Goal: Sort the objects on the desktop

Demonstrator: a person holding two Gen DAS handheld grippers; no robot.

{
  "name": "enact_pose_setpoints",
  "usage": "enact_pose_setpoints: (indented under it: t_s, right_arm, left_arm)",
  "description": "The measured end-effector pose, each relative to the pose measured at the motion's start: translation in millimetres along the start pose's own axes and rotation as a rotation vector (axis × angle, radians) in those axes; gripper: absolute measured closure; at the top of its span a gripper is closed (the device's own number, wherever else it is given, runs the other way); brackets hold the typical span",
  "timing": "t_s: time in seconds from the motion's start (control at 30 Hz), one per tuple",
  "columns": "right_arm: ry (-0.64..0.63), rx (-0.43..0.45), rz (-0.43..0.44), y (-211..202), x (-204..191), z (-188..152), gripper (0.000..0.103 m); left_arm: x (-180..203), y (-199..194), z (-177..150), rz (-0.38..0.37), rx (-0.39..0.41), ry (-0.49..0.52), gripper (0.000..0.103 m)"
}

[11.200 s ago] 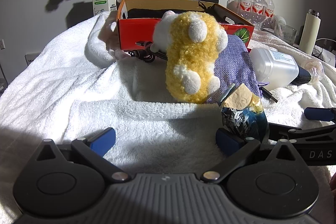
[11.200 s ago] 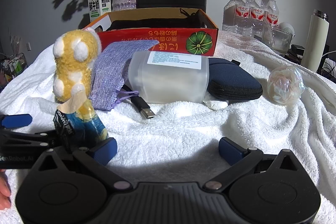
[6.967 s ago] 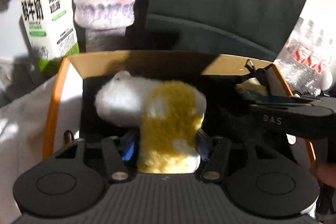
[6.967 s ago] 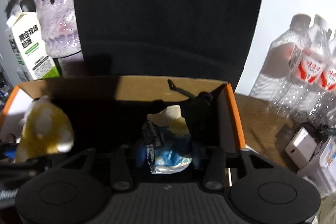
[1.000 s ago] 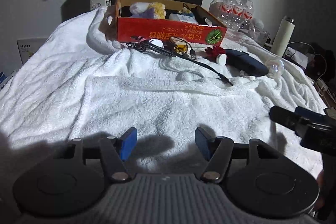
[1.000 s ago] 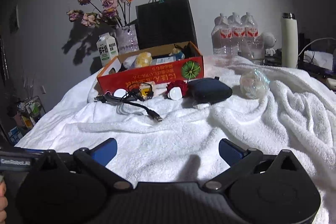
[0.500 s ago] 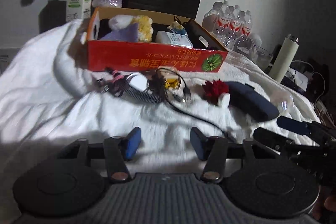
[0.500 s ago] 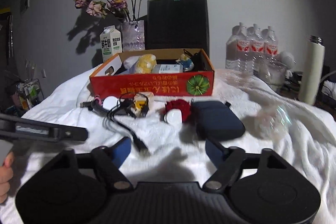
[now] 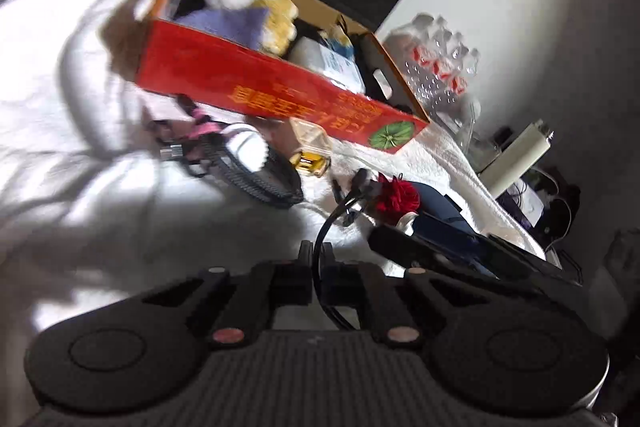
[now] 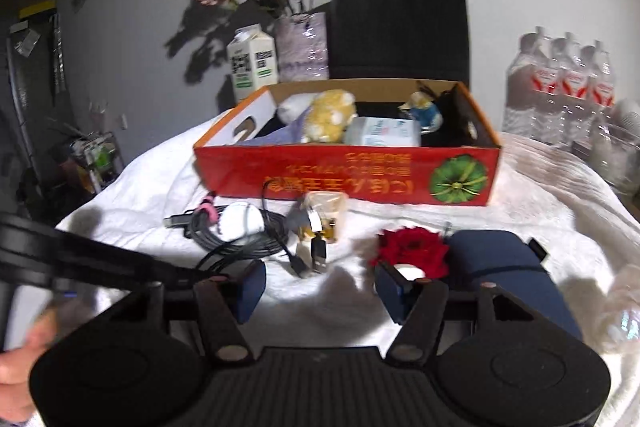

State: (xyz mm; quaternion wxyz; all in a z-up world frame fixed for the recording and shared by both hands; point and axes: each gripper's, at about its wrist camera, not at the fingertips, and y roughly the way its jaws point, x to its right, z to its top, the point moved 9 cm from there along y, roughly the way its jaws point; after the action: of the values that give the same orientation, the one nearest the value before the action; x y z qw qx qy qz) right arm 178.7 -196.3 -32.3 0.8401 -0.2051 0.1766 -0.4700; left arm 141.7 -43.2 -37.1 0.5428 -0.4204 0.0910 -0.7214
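My left gripper point(image 9: 317, 259) is shut on a black cable point(image 9: 332, 215) that rises from between its fingers toward the cable coil point(image 9: 256, 179). The right wrist view shows this gripper as a dark bar point(image 10: 100, 263) reaching the coil point(image 10: 240, 243) from the left. My right gripper point(image 10: 320, 291) is closing low over the white towel point(image 10: 340, 307) with only towel between its fingers. A red rose point(image 10: 412, 251) on a white base lies just past its right fingertip. The red box point(image 10: 348, 179) behind holds a yellow plush toy point(image 10: 328, 121) and other items.
A navy case point(image 10: 504, 267) lies right of the rose, and a clear ball point(image 10: 620, 311) sits at the far right. A small yellow packet point(image 10: 324, 211) and a white round thing point(image 10: 240, 219) lie before the box. Milk carton, vase, black bag and water bottles stand behind.
Both grippers have moved forward toward the things before the box. The left one has rolled and shut on the black cable. The right one's jaws have narrowed.
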Motion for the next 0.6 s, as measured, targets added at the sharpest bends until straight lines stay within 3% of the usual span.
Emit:
enact_pose_setpoints:
  t_s: [0.2, 0.23, 0.27, 0.3, 0.4, 0.47, 0.6]
  right_arm:
    - [-0.028, -0.056, 0.088, 35, -30, 8, 0.044]
    - [-0.037, -0.053, 0.101, 40, -36, 10, 0.049]
    - [-0.067, -0.047, 0.104, 43, -44, 11, 0.067]
    - [-0.11, -0.058, 0.08, 47, -50, 10, 0.077]
    - [-0.191, -0.081, 0.083, 46, -73, 2, 0.084]
    - [-0.191, -0.085, 0.092, 44, -83, 0, 0.099]
    - [-0.182, -0.033, 0.055, 32, -87, 10, 0.101]
  left_arm:
    - [-30, -38, -7, 0.081, 0.056, -0.051, 0.099]
    - [-35, -42, -7, 0.092, 0.056, -0.065, 0.099]
    - [-40, -46, -8, 0.09, 0.052, -0.08, 0.099]
    - [-45, -49, -9, 0.088, 0.051, -0.099, 0.099]
    - [-56, -62, -11, 0.107, 0.063, -0.121, 0.099]
    - [-60, -72, -14, 0.108, 0.073, -0.123, 0.099]
    - [-59, -92, -19, 0.101, 0.097, -0.119, 0.1]
